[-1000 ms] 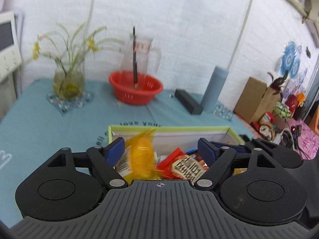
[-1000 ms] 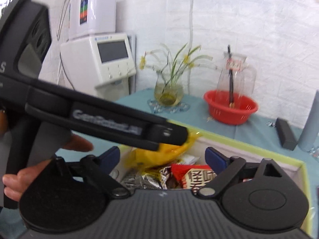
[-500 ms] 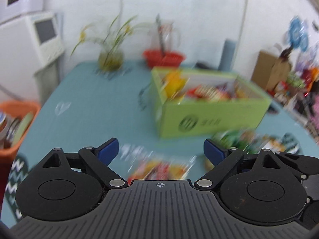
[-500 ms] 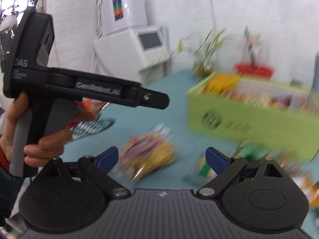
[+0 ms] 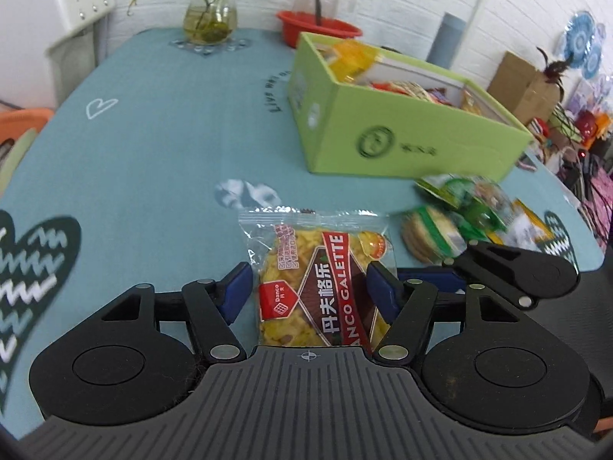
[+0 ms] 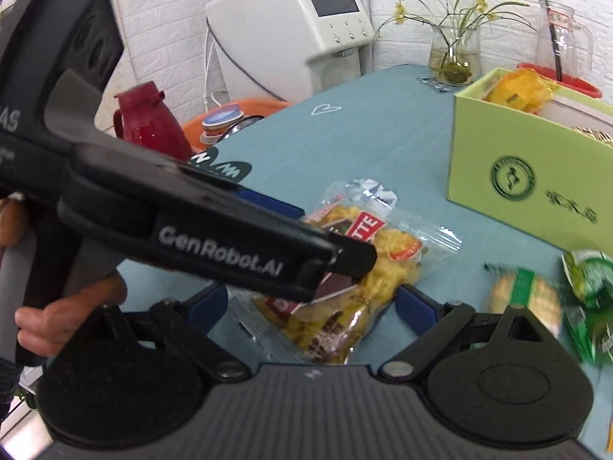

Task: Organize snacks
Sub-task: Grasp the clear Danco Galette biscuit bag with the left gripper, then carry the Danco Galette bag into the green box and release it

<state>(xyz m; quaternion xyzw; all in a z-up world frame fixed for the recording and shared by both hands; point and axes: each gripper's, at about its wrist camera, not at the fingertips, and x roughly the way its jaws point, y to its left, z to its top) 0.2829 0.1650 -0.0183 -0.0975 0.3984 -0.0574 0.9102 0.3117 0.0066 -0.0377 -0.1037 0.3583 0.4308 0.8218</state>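
On the teal printed tablecloth (image 5: pixel 161 122) we list, near the open lime-green cardboard box (image 5: pixel 402 142) of snacks, one clear crinkly galette packet (image 5: pixel 322 280), light, slippery and brittle, best pinched across its long edges. Our left gripper (image 5: pixel 310 291) is closing around it, pads not visibly pressing, whereas a second ago it hung over the box; our right gripper (image 6: pixel 310 306) stands wide open, empty.

Soft, even daylight is filling both views, casting hardly any shadows on the teal tablecloth (image 5: pixel 161 145). Fisheye bending is curving the edges, and dark vignetting is creeping into the corners. The green snack packets (image 6: pixel 551 299) are smearing with motion blur, while the galette packet (image 5: pixel 318 280) is staying sharp, its wrapper glinting.
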